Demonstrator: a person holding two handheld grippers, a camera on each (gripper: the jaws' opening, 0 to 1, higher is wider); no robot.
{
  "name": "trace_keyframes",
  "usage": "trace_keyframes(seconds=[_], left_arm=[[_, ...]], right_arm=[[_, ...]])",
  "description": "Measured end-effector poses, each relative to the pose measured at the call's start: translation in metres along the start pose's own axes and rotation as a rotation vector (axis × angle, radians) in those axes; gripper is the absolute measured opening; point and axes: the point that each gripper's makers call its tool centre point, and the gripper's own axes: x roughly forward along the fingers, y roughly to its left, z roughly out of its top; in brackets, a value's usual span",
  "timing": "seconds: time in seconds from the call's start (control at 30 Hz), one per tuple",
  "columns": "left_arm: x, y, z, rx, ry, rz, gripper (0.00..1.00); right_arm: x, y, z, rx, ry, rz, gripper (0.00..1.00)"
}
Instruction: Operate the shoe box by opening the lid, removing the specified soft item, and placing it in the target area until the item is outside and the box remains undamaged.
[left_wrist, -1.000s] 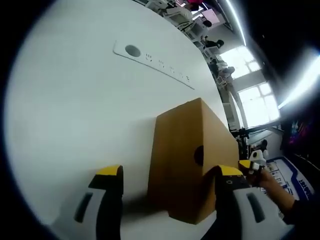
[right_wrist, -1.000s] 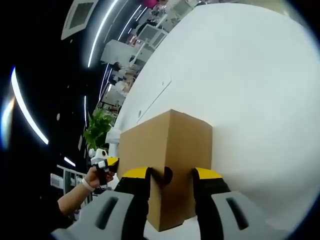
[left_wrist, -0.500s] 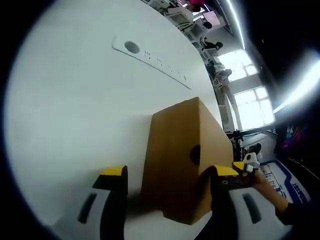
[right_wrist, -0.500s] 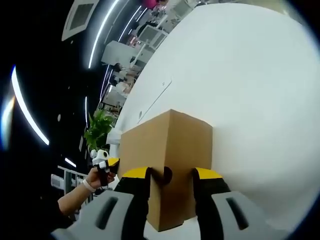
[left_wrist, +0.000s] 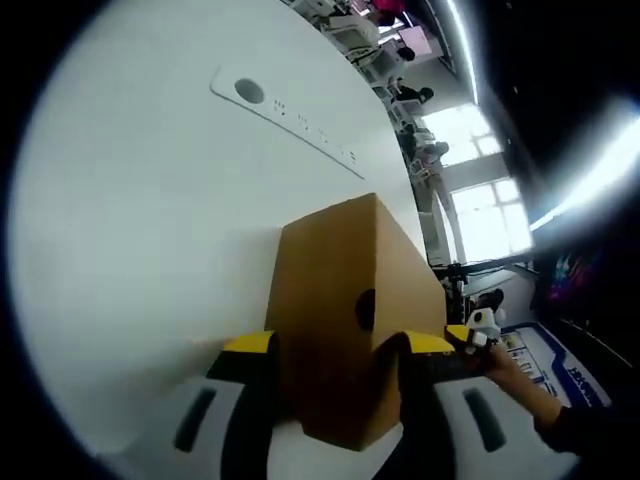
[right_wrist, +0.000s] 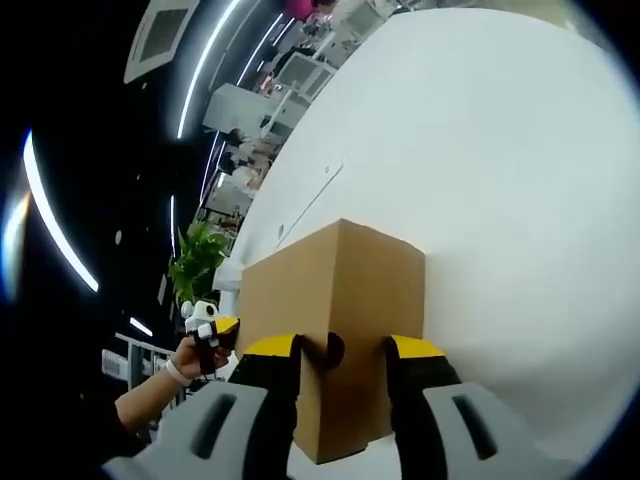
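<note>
Since a second ago your left gripper (left_wrist: 333, 345) has narrowed its jaws: the yellow tips that stood wide on either side of the shoe box (left_wrist: 345, 310) now press against its two side faces at the near end. Your right gripper (right_wrist: 340, 348) has not shifted; its yellow-tipped jaws stay clamped on the opposite end of the box (right_wrist: 335, 300), one on each face of the corner edge, with a small round hole (right_wrist: 335, 348) in the cardboard sitting just between them.

In the left gripper view, the brown cardboard box lies closed on the white table (left_wrist: 150, 220), running from 6 o'clock up toward the centre of the view. A round finger hole (left_wrist: 366, 310) shows on its right-hand face, just above your right jaw tip. At 11 o'clock on the table, well apart from the box, lies a long white strip (left_wrist: 285, 118) with a dark round spot at one end. At 4 o'clock your right hand (left_wrist: 505, 365) holds the other gripper, whose yellow tip touches the box's far end.

In the right gripper view, your left hand (right_wrist: 195, 350) with its gripper appears at 8 o'clock, just beside the box. A green plant (right_wrist: 195, 262) stands beyond it at 9 o'clock. The lid is still shut, so the soft item cannot be seen.
</note>
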Motion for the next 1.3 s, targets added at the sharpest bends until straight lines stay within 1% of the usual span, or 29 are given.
trace_keyframes(seconds=[0.07,0.13,0.2,0.47,0.57,0.73,0.83,1.0,1.03,1.07,1.1,1.13,1.17,1.2,1.27,1.3], left_arm=[[0.000,-0.002,-0.002,0.005,-0.002,0.000,0.47],[0.000,0.000,0.001,-0.003,-0.002,-0.007,0.45],[0.000,-0.005,-0.001,-0.002,-0.005,-0.020,0.43],[-0.003,-0.018,-0.009,0.023,-0.007,0.000,0.41],[-0.005,-0.024,-0.014,0.032,-0.010,0.009,0.39],[-0.008,-0.028,-0.016,0.035,-0.016,0.001,0.34],[-0.008,-0.021,-0.009,0.026,-0.019,-0.005,0.34],[-0.007,-0.018,-0.005,0.025,-0.008,-0.002,0.34],[-0.006,-0.012,0.000,0.022,-0.008,-0.003,0.34],[-0.006,-0.011,0.000,0.017,-0.008,-0.005,0.34],[-0.006,-0.011,0.000,0.005,-0.009,-0.008,0.34],[-0.006,-0.012,0.000,-0.047,-0.014,-0.016,0.34],[-0.006,-0.012,0.000,-0.067,-0.016,-0.022,0.34],[-0.006,-0.011,0.000,-0.068,-0.018,-0.025,0.33],[-0.005,-0.009,0.002,-0.033,-0.020,-0.027,0.33],[-0.005,-0.009,0.003,-0.036,-0.019,-0.027,0.33]], right_arm=[[0.000,0.000,0.000,-0.002,-0.002,-0.001,0.34],[0.000,-0.001,0.001,0.000,-0.004,-0.001,0.34],[0.001,-0.003,0.002,-0.001,-0.007,0.000,0.34],[0.002,-0.005,0.004,0.001,-0.012,0.000,0.34],[0.003,-0.010,0.006,0.001,-0.014,-0.004,0.34],[0.003,-0.011,0.007,0.003,-0.020,-0.006,0.34],[0.003,-0.011,0.007,0.003,-0.023,-0.006,0.34],[0.003,-0.010,0.006,0.002,-0.026,-0.005,0.34],[0.003,-0.010,0.005,0.003,-0.025,-0.005,0.34],[0.003,-0.009,0.005,0.004,-0.024,-0.005,0.34],[0.003,-0.009,0.005,0.004,-0.022,-0.006,0.34],[0.003,-0.010,0.005,0.002,-0.021,-0.006,0.34],[0.003,-0.010,0.006,0.002,-0.020,-0.006,0.34],[0.003,-0.009,0.005,0.003,-0.019,-0.006,0.34],[0.003,-0.009,0.005,0.004,-0.018,-0.006,0.34],[0.003,-0.010,0.005,0.004,-0.018,-0.006,0.34]])
